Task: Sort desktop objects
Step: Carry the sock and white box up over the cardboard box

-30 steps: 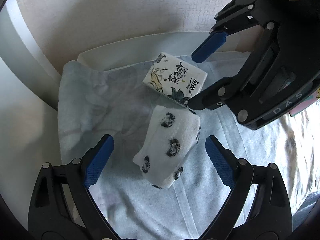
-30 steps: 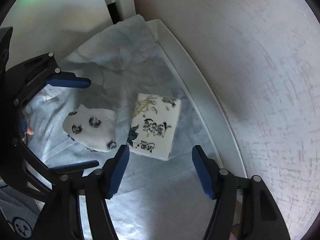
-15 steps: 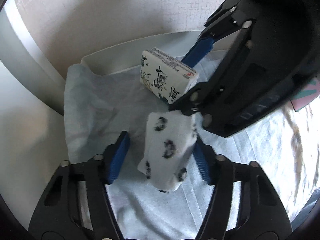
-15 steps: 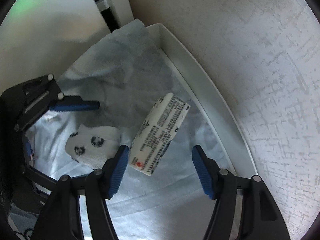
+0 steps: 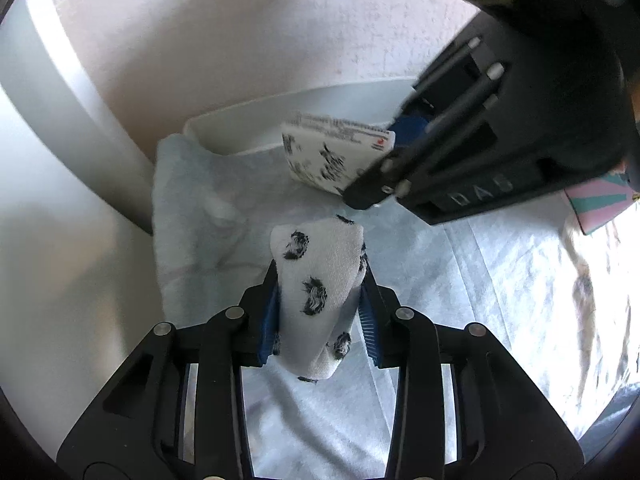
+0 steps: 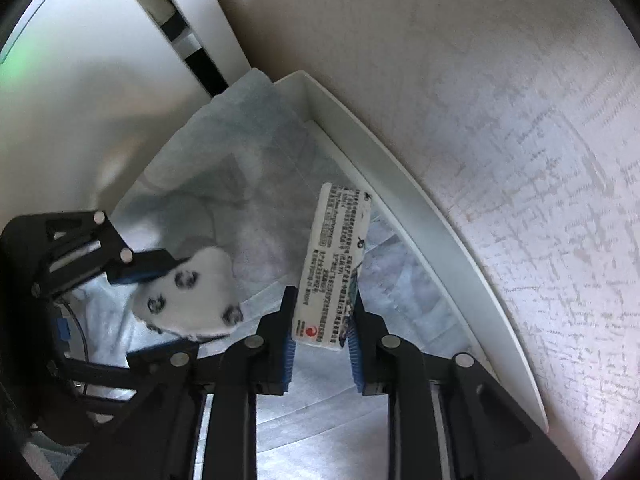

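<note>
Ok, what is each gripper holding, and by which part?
Left gripper: folded white paw-print cloth, near end. Right gripper: white printed tissue pack, near end, across its flat faces.

Tissue pack [image 5: 334, 156]: its right end is hidden behind the right gripper [image 5: 384, 160]; print blurred, unreadable. In the right wrist view its small text [image 6: 334, 256] is too fine to read. Rolled sock [image 5: 316, 296]: lower sides covered by the left gripper's pads [image 5: 269, 320]. Right of the tissue pack, a pink-and-teal item [image 5: 600, 200] is half behind the right gripper; identity unclear.
</note>
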`<state>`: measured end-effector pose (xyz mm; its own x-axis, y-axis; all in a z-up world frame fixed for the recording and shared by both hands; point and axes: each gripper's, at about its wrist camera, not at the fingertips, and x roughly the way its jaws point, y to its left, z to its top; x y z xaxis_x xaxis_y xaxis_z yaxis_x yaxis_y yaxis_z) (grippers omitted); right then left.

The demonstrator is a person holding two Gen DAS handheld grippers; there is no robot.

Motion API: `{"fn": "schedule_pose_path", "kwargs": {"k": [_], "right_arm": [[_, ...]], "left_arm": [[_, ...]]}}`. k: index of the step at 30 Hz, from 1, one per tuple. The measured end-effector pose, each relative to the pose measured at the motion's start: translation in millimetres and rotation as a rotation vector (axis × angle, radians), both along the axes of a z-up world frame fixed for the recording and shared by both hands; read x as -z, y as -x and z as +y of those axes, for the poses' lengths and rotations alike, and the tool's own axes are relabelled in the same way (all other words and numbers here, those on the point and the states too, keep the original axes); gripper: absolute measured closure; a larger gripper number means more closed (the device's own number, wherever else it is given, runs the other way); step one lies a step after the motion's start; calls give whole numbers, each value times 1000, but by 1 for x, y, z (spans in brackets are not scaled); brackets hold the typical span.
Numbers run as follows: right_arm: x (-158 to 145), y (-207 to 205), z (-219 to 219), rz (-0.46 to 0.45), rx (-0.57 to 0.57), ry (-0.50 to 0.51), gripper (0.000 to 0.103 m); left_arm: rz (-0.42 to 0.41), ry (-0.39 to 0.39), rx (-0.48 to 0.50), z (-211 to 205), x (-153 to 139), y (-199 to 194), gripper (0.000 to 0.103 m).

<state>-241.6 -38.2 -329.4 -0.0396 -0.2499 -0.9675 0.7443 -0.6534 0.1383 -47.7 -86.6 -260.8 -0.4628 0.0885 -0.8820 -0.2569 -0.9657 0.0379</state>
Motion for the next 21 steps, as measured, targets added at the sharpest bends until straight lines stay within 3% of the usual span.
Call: {"fn": "schedule_pose_path", "kwargs": {"k": [10,15,18,21], "right_arm": [[-47,-21,23,34,-3,27,84],[-83,-34,43,60,-2,64,84],[-104,-17,67,92,-8,51,84],[-120,-40,70,118,14,50,84]], "left_arm": [[14,-20,-50,8,-67,-29,71],[44,7,-60,3,-108,-31,71],[69,22,-52,13,-134,-30,71],[90,40,-41,23,-162,-28,71]]}}
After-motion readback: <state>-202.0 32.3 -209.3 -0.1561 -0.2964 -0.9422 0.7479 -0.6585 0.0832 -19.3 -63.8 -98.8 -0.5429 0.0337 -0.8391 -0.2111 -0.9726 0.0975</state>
